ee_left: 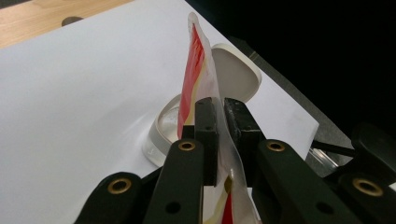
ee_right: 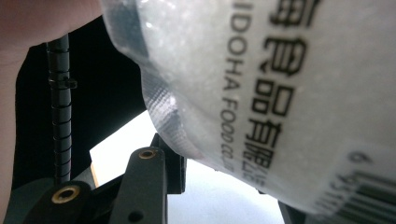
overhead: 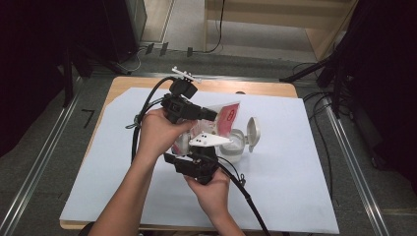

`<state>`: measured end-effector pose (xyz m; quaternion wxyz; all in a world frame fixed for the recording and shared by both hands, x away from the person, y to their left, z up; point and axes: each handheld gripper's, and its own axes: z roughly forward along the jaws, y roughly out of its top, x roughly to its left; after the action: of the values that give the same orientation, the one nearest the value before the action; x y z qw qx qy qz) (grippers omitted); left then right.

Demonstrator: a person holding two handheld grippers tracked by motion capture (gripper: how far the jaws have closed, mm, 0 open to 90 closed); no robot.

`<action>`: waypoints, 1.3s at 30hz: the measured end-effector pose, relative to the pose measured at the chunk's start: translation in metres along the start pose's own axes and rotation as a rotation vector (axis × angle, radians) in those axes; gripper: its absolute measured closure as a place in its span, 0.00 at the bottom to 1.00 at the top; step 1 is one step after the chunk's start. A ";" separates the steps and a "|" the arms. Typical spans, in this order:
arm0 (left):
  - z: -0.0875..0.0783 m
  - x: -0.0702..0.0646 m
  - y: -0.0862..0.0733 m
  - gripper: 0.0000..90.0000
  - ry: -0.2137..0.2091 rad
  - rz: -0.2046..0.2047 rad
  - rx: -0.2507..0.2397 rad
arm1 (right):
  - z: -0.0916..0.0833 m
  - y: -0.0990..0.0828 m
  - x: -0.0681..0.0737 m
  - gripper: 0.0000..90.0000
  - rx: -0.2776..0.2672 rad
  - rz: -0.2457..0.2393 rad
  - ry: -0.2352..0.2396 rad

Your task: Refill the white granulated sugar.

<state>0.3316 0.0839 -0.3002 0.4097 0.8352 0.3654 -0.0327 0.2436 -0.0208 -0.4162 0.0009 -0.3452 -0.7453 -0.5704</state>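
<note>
Red-and-white pouch (ee_left: 192, 70), pinched above open-lidded white container (overhead: 241, 140), white mat (overhead: 295, 187)

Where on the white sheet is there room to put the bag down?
The white sheet is bare left of the hands and along its right edge past the open container. The middle is crowded: both grippers hold the bag there.

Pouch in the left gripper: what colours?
Red and cream print on clear film, pouch; clearest in the left gripper view.

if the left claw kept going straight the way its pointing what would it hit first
Probably the clear container with its open white lid. The left claw, shut on the red and white pouch, points at it; depth is hard to judge.
</note>
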 end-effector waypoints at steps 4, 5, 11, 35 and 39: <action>0.000 0.001 -0.002 0.94 -0.008 0.002 -0.014 | 0.000 0.000 0.000 0.71 0.002 -0.003 -0.004; 0.000 0.001 -0.002 0.94 -0.007 0.003 -0.014 | 0.000 0.000 0.000 0.71 0.005 -0.005 -0.005; -0.001 0.001 -0.002 0.94 0.001 0.006 -0.020 | 0.001 0.001 0.001 0.71 0.005 -0.003 -0.003; 0.000 -0.001 -0.001 0.94 0.012 0.016 -0.032 | -0.001 0.001 -0.001 0.71 0.011 -0.006 -0.007; 0.000 -0.001 -0.002 0.95 0.011 0.015 -0.030 | -0.001 0.001 -0.001 0.71 0.009 -0.011 -0.008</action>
<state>0.3298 0.0838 -0.3010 0.4204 0.8318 0.3620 -0.0197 0.2439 -0.0222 -0.4155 -0.0035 -0.3432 -0.7499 -0.5656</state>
